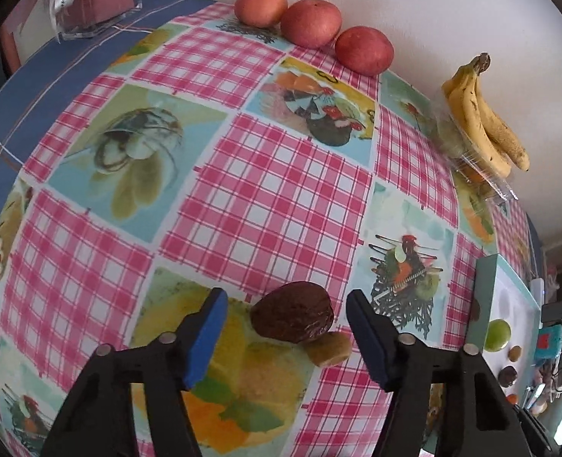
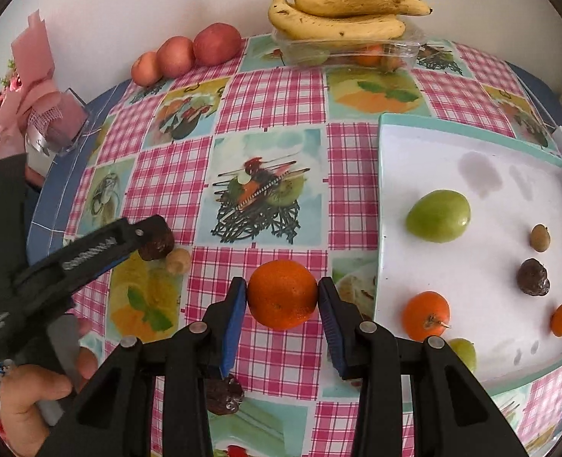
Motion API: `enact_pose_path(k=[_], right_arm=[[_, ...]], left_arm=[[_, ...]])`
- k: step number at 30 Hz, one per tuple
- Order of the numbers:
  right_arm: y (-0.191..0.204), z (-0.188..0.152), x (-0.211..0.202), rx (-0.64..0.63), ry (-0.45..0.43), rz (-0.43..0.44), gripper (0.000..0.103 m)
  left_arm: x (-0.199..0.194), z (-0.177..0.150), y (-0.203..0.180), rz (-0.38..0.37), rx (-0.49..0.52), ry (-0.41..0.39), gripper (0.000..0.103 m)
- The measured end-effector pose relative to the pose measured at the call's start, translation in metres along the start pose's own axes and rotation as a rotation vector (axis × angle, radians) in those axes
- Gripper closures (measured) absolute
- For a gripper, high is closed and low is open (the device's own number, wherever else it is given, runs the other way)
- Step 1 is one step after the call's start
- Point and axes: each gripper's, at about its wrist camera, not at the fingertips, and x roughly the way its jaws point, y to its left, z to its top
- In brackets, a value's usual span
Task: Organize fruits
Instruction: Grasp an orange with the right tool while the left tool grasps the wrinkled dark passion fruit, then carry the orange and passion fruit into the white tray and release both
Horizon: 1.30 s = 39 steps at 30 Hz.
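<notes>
A glossy, smooth oilcloth-like tablecloth (image 2: 269,99) covers the table. The tray (image 2: 471,266) on it looks like smooth matt plastic with a mint rim. Behind the tray, a clear, shiny plastic punnet (image 2: 307,47) bears speckled bananas (image 2: 341,19). The dark fruit (image 1: 292,316) looks wrinkled and slightly glossy, possibly a passion fruit. The mandarin (image 2: 282,293) has dimpled, faintly shiny peel.

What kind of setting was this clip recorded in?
Probably a home dining or kitchen table: a checked fruit-print tablecloth, bananas on a plastic punnet against a plain wall, and a wrapped bouquet at the table's edge.
</notes>
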Motion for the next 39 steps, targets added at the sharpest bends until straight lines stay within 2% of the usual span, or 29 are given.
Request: enact_pose_path(k=[3, 7, 12, 21, 30, 35, 39], right_arm=[[-0.002, 0.0, -0.002, 0.004, -0.005, 0.001, 0.063], [-0.004, 0.0, -0.005, 0.008, -0.013, 0.006, 0.063], [-0.007, 0.002, -0.01, 0.015, -0.026, 0.015, 0.063], [-0.024, 0.004, -0.021, 0.051, -0.055, 0.023, 0.063], [-0.098, 0.004, -0.038, 0.201, -0.092, -0.064, 0.063], [-0.148, -0.002, -0.054, 0.3, -0.123, -0.14, 0.063], [-0.184, -0.008, -0.066, 0.376, -0.149, -0.192, 0.063]], left_arm=[[0.0, 0.001, 0.002, 0.001, -0.013, -0.008, 0.042], [-0.001, 0.001, 0.003, -0.012, -0.017, -0.01, 0.055], [-0.009, 0.0, 0.002, 0.004, -0.009, -0.028, 0.056], [-0.056, 0.004, -0.021, 0.016, 0.044, -0.137, 0.056], [-0.09, -0.01, -0.07, -0.03, 0.134, -0.209, 0.056], [-0.096, -0.025, -0.104, -0.075, 0.199, -0.213, 0.056], [-0.088, -0.038, -0.136, -0.094, 0.269, -0.184, 0.056]])
